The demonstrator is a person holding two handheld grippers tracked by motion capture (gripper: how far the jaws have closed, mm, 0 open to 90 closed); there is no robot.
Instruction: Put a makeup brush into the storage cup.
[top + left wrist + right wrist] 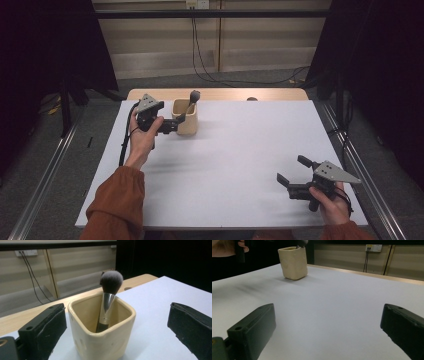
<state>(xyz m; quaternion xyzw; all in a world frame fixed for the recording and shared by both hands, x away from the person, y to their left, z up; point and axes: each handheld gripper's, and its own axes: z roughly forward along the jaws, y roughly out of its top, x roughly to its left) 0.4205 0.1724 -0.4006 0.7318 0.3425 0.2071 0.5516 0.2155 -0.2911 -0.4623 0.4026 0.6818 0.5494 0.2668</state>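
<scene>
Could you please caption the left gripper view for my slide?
Makeup brush standing bristles-up in a cream cup, between the open left tool jaws.

A white rectangular table top [235, 165] carries a cream square ceramic cup [185, 117] at its far left. In the cup stands a make-up brush with a black handle and dark bristles [190, 103], leaning to the right, bristle head above the rim. The left gripper [172, 125] sits just left of the cup, its jaws either side of the cup's near part. The right gripper [291, 172] is at the near right corner, well apart from the cup.
</scene>
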